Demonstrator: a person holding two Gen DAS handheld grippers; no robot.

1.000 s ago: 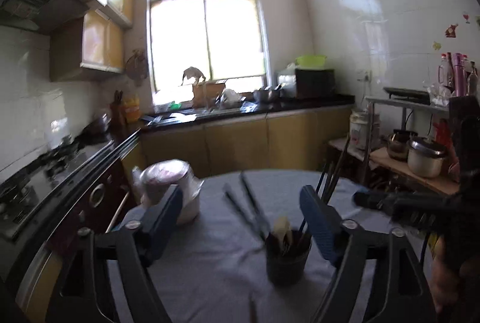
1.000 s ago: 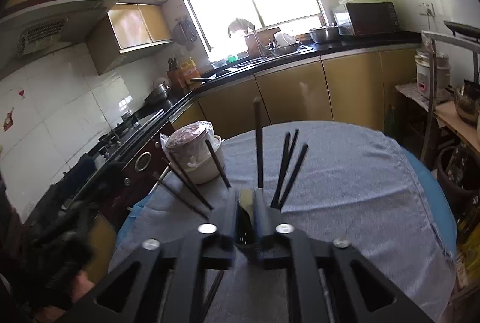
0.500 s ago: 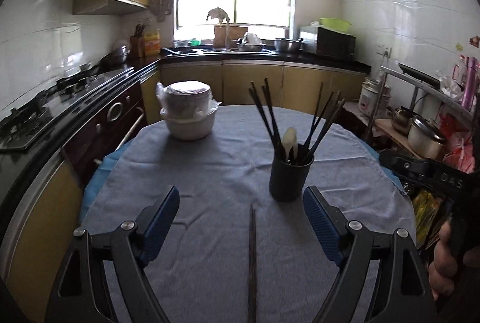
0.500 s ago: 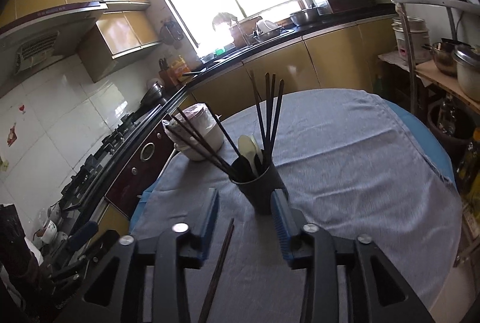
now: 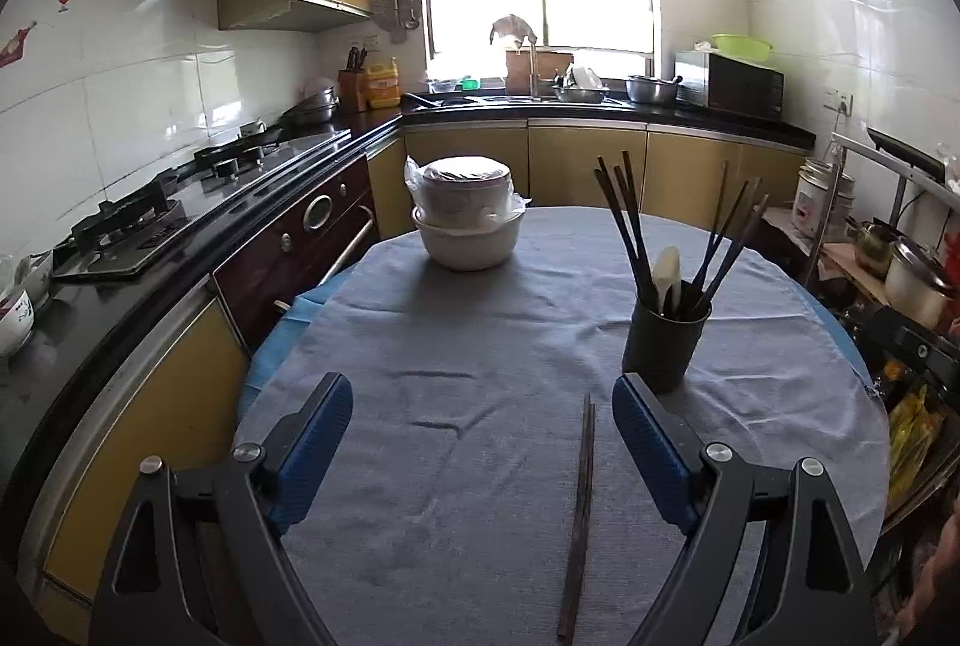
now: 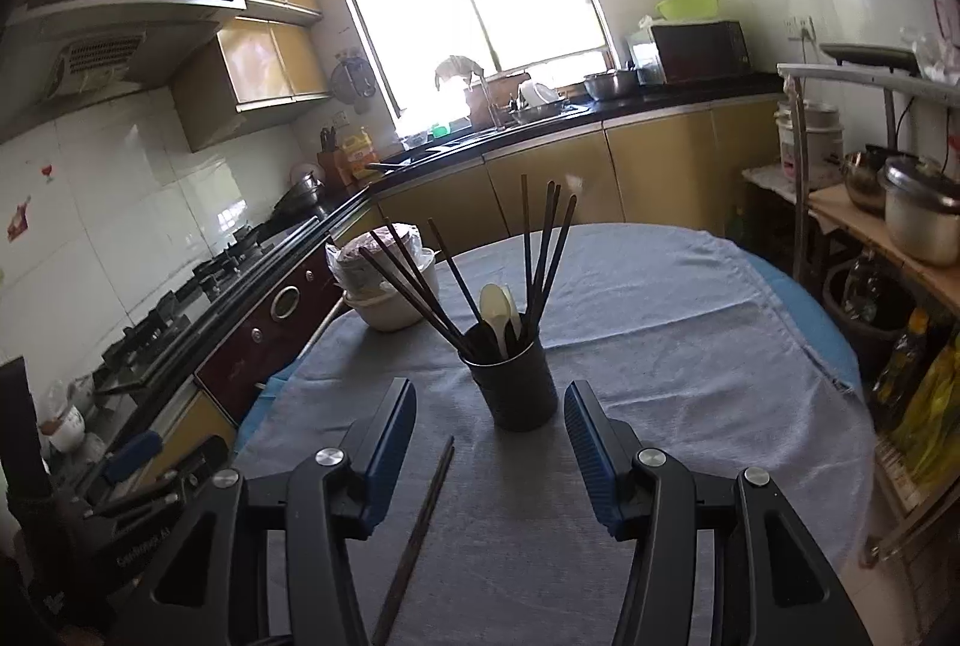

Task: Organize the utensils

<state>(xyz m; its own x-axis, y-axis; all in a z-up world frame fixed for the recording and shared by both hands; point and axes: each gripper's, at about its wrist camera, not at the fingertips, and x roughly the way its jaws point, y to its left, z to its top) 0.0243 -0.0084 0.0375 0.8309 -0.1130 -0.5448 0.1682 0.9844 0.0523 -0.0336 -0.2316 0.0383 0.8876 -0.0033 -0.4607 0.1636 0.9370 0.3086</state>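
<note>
A: How are the grippers posed?

B: Both tilt down toward the table (image 5: 480,346). The left gripper (image 5: 480,442) is opening, jaws wide, nothing pinched; a pair of chopsticks (image 5: 579,514) lies flat on the cloth between its fingers. The right gripper (image 6: 489,442) is spread and empty, just short of the cup (image 6: 516,382).

A: And the cup?

B: Upright on the cloth, holding chopsticks and a pale spoon (image 6: 495,307).

A: Any writing?

B: Small lettering on the left gripper's body, too blurred to read.
</note>
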